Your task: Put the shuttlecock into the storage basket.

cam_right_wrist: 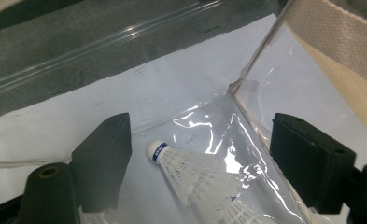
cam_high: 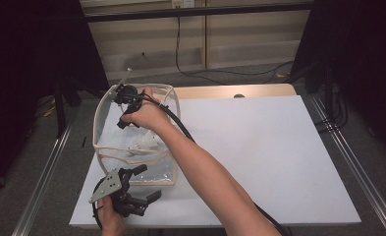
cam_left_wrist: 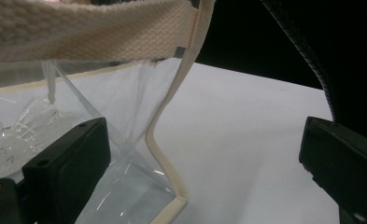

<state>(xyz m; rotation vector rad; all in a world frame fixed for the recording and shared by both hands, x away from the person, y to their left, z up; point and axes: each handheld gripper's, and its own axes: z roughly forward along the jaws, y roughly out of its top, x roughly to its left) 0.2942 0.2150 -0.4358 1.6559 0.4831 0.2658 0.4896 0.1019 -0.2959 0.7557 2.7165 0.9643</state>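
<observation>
While both grippers' jaws gape, the shuttlecock [cam_right_wrist: 190,179] bears unreadable blue band writing.

High view looking down on the white table [cam_high: 259,147], both gripper views sitting close and low, all three sharing the clear bag [cam_high: 107,118].

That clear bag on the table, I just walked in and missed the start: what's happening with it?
A person works two handheld grippers at a clear bag with cream trim on the white table. The right gripper, jaws open, reaches down inside the bag, over a white shuttlecock lying on its bottom. The left gripper, also open, sits at the bag's near corner, gripping nothing.
</observation>
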